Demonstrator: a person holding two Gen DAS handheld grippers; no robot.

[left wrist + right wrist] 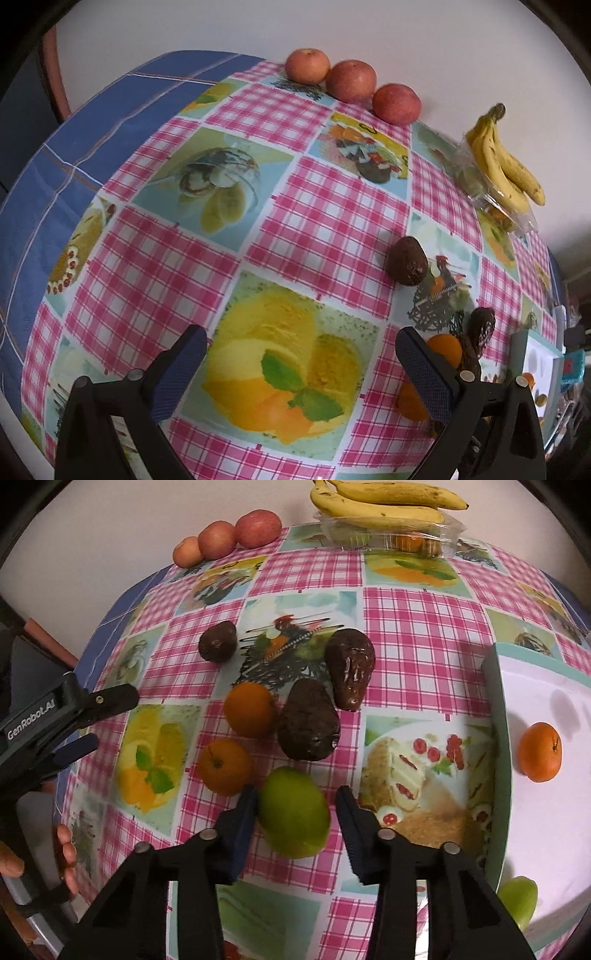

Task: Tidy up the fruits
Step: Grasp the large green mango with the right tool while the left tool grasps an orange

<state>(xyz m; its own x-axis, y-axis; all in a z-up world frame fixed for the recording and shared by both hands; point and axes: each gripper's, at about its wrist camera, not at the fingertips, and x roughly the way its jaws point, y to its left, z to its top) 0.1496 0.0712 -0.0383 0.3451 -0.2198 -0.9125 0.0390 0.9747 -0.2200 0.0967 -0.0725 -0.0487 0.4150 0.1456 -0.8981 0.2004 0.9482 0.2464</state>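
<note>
Right gripper (295,812) closing around a green fruit; left gripper (299,354) idle over the tablecloth.

At the table's far left edge by the wall sit three apples (225,539), then bananas (384,502) on a clear plastic clamshell (391,535) farther right. The left gripper hangs with jaws wide apart and nothing between them. Mid-table lie a small avocado (218,641), two oranges (251,709), and two larger avocados (309,725). Nearest, the green fruit (293,812), perhaps a lime or pear, sits between the right gripper's pads: the left pad touches it, the right shows a gap, so it is not yet clamped. At the right edge a white tray (496,709) already holds an orange (540,752). Risk: the round fruit may squirt sideways from uneven contact and roll into the near orange.
</note>
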